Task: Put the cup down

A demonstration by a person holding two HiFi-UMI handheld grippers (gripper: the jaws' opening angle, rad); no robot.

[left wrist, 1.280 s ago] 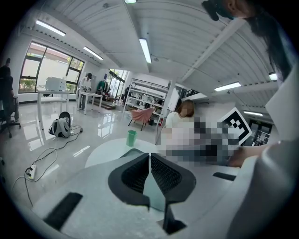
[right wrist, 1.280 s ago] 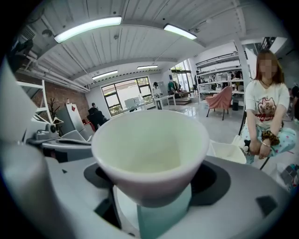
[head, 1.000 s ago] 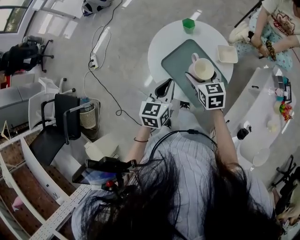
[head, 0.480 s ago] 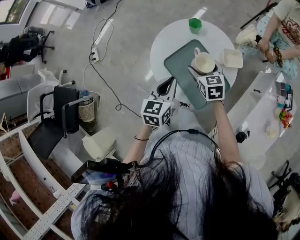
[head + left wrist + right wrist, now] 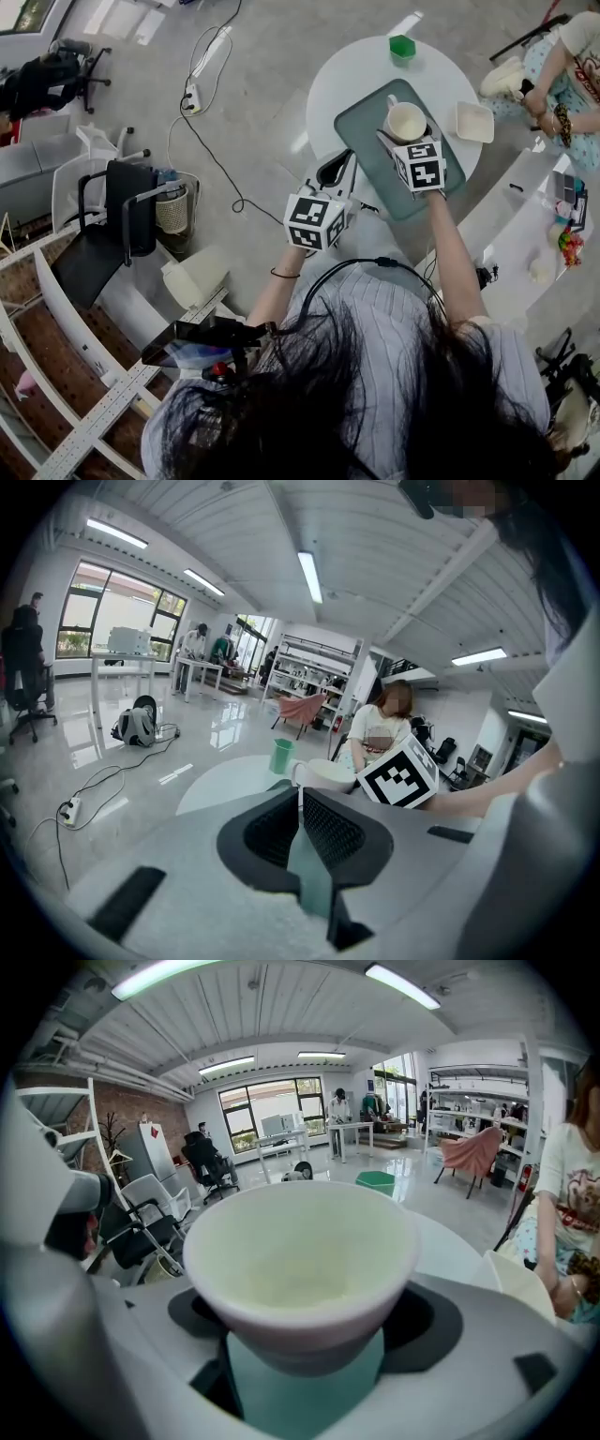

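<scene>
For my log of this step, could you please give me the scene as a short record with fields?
right gripper: shut on the white cup, which is upright and empty
cup position: over the green mat; contact with it unclear
left gripper: shut, empty, at the near edge of the round table
also on table: small green cup, white square dish
</scene>
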